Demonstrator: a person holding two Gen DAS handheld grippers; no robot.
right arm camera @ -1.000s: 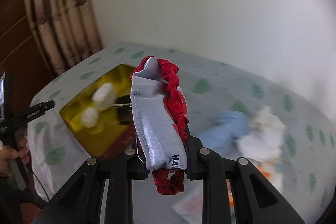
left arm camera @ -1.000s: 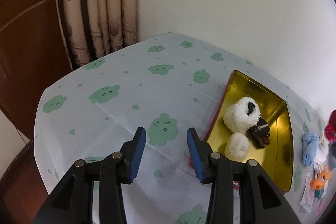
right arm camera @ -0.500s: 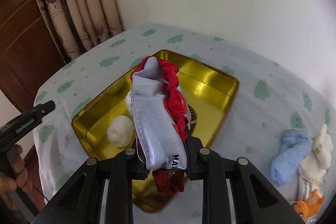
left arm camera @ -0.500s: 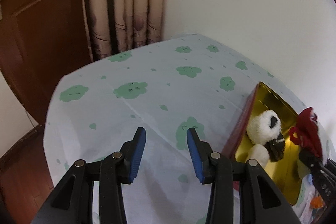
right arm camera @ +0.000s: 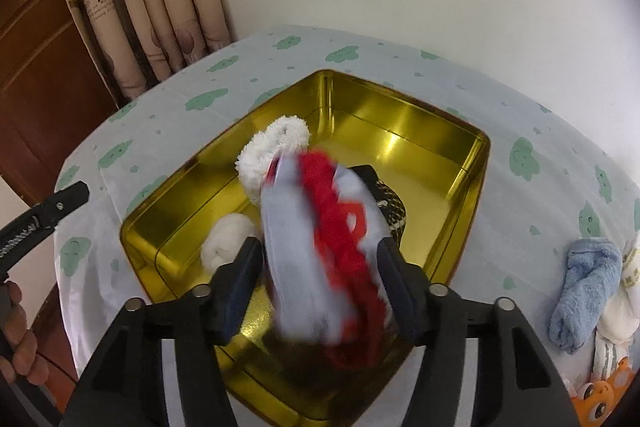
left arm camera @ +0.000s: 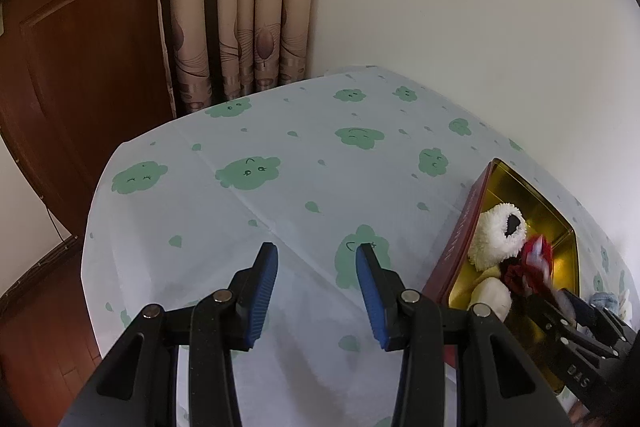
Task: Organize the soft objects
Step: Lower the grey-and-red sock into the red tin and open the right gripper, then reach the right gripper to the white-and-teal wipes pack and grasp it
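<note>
Releasing now: right tool (right arm camera: 318,281) sits over the gold tin (right arm camera: 478,163), jaws have just been opening, and the grey-and-red fabric piece (right arm camera: 316,247) is blurred between them, pads no longer pinching it, so I read it as dropping into the tin. Landing zone is the near half of the tin, on top of or just beside the dark knit item (right arm camera: 394,213); the fluffy white plush (right arm camera: 274,151) is toward the tin's far-left side and the small white ball (right arm camera: 226,241) by its near-left wall. Left tool (left arm camera: 316,293) is parked over bare patterned surface (left arm camera: 248,211) left of the tin, jaws parted, nothing in them. Step in hand: deposit of this piece, nearly done. Next move, my guess: lift the right tool straight up so the ruffle doesn't snag a pad, then swing right of the tin to the blue rolled cloth (right arm camera: 584,289), which lies touching the white garment (right arm camera: 624,303), with an orange toy (right arm camera: 600,393) nearer. Pinch the blue roll alone, mid-body.
</note>
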